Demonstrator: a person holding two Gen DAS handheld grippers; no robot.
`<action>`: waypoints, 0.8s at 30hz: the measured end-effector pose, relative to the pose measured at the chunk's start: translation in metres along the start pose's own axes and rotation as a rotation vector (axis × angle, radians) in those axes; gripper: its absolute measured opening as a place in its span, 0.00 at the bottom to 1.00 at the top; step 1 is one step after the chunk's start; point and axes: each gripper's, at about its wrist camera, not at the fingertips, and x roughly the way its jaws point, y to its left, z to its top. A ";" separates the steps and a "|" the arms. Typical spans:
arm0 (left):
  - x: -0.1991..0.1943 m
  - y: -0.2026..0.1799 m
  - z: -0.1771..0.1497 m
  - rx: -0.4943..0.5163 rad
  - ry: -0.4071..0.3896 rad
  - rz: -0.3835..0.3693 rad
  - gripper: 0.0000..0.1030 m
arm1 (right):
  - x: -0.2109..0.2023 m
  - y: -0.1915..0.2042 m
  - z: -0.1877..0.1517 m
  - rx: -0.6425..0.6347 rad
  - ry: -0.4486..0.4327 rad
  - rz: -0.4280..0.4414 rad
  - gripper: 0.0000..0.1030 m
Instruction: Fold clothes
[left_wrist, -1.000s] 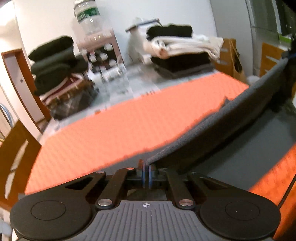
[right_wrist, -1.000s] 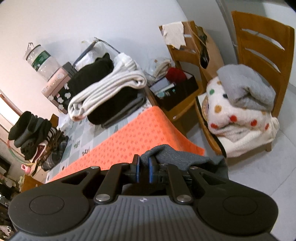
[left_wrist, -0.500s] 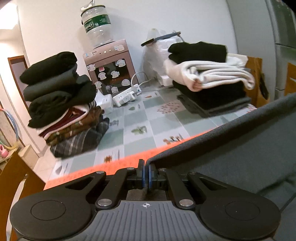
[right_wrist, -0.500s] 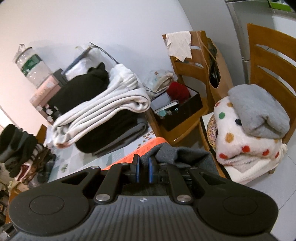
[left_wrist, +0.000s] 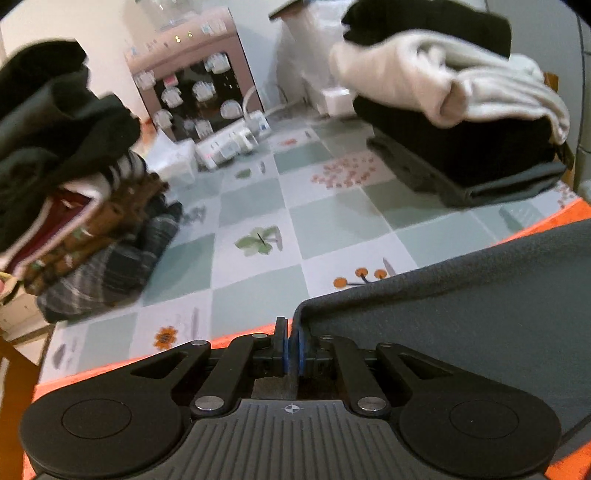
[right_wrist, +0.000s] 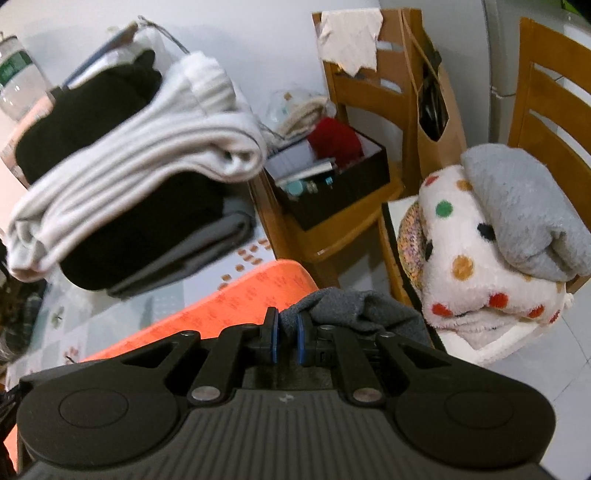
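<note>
A dark grey garment (left_wrist: 461, 325) lies spread over the orange mat (left_wrist: 561, 214), and its far edge reaches the mat's far border. My left gripper (left_wrist: 291, 343) has the garment's left corner between its blue pads, and its jaws are opening slightly. In the right wrist view, my right gripper (right_wrist: 286, 332) is shut on a bunched corner of the same grey garment (right_wrist: 354, 310), at the far right corner of the orange mat (right_wrist: 240, 302) by the table's edge.
Beyond the mat the chequered tablecloth (left_wrist: 258, 206) carries a stack of dark folded clothes (left_wrist: 66, 166) on the left, a black-and-white stack (left_wrist: 443, 110) on the right, and a power strip (left_wrist: 229, 144). A chair holds a spotted blanket (right_wrist: 480, 266); another holds a black box (right_wrist: 332, 184).
Both grippers have carried the grey garment's edge forward over the orange mat to its far border. The stacks on the tablecloth loom much closer now.
</note>
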 end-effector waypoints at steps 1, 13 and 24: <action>0.006 0.000 -0.001 -0.005 0.012 -0.007 0.14 | 0.004 -0.001 -0.001 -0.004 0.007 -0.004 0.12; -0.022 0.035 -0.007 -0.145 -0.023 -0.153 0.68 | -0.031 0.026 -0.001 -0.211 -0.001 -0.048 0.64; -0.122 0.058 -0.061 -0.142 -0.035 -0.172 0.71 | -0.131 0.060 -0.045 -0.371 0.012 0.056 0.77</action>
